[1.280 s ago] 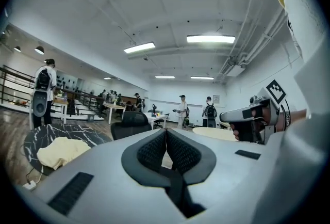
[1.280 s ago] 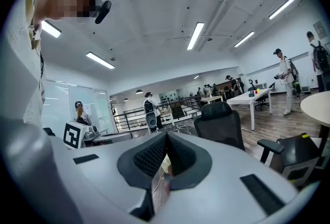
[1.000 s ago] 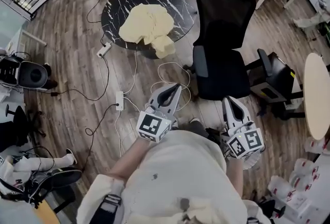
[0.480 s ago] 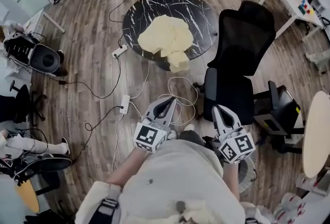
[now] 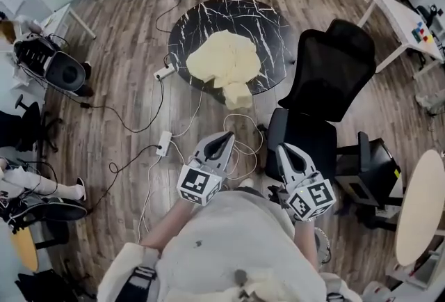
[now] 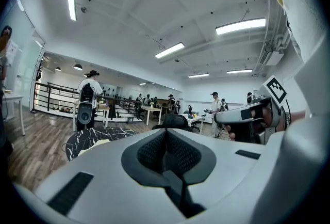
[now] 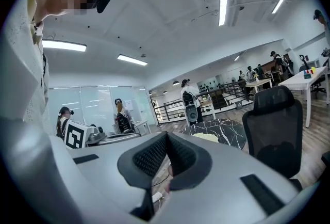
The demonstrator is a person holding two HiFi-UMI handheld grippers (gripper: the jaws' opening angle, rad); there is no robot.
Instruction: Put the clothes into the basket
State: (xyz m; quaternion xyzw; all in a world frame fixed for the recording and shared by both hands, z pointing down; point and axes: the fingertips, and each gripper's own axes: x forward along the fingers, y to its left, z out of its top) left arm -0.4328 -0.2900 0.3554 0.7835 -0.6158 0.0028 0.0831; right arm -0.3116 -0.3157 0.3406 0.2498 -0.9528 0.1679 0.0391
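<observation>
Evidently we had not reached the clothes (image 5: pixel 221 60): the pale yellow heap lay on the round marble table (image 5: pixel 268 22), well ahead of us. We held the left gripper (image 5: pixel 224 136) and right gripper (image 5: pixel 284 149) close to our body, both clenched on nothing, probably just for walking. The heap's long axis ran toward us, 1 fold drooping over the near rim. No basket showed.

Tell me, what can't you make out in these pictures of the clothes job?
Basket: in no view; perhaps beyond the edges.
Yellow cloth on the marble table: head view, too small to count garments.
Same cloth, left gripper view: only a sliver shows beside the left claw's body.
Chair seat: head view, partly behind the right claw.
</observation>
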